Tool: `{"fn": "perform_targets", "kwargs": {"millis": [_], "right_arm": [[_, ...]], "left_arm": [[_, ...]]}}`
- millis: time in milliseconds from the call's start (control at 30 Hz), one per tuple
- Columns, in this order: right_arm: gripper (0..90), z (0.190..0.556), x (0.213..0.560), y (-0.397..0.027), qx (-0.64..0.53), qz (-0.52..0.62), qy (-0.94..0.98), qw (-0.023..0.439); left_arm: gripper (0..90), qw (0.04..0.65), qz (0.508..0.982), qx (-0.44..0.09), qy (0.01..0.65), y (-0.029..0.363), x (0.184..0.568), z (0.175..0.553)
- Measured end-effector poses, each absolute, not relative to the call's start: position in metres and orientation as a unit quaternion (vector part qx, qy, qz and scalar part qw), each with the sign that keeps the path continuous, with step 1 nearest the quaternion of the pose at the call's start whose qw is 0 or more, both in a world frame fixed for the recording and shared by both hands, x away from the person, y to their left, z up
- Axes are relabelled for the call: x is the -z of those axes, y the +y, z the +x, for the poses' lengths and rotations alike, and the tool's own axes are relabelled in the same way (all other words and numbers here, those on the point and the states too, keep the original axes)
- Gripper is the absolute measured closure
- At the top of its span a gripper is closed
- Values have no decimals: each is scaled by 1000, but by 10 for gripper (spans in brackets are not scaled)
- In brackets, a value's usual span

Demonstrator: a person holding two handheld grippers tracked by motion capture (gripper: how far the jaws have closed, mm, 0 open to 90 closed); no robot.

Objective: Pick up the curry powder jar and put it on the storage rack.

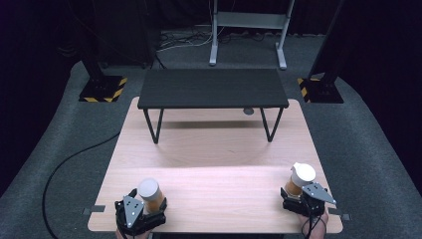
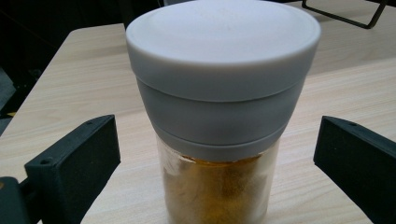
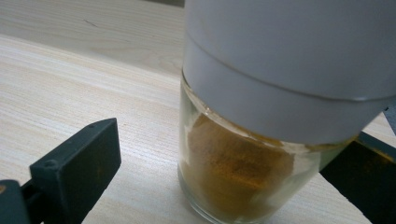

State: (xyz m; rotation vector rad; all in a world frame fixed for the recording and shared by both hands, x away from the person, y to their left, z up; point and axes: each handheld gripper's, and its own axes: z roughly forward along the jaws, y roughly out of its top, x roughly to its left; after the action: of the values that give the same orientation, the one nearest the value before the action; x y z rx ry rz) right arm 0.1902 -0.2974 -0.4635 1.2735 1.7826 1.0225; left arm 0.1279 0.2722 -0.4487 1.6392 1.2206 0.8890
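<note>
- My left gripper [image 1: 149,211] stands with its jaws wide; the left jar [image 2: 219,116] sits between them with bare table on both sides, so nothing is clamped.
- My right gripper [image 1: 298,196] is spread as wide; the right jar [image 3: 261,154] stands between the jaws, well clear of the jaw at 9 o'clock and close against the one at 3 o'clock; whether they touch I cannot tell.
- Each jar is clear glass, upright, part filled with ochre-brown powder, under a tall pale grey cap; the right cap has a small raised tab.
- On the table [image 1: 214,164], the left jar stands near the 7 o'clock corner, the right jar near the 5 o'clock corner, well apart.
- The near edge runs just behind my hands.
- Open wood lies between the jars and ahead toward 12 o'clock, up to the black stand [image 1: 213,88].
</note>
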Motion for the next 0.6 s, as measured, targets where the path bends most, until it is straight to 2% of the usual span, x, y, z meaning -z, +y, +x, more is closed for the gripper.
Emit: {"fn": "perform_targets", "kwargs": {"millis": [600], "right_arm": [[0, 189, 464, -297, -397, 493, 687, 357]], "left_arm": [[1, 447, 653, -368, 489, 273, 448, 131]]}}
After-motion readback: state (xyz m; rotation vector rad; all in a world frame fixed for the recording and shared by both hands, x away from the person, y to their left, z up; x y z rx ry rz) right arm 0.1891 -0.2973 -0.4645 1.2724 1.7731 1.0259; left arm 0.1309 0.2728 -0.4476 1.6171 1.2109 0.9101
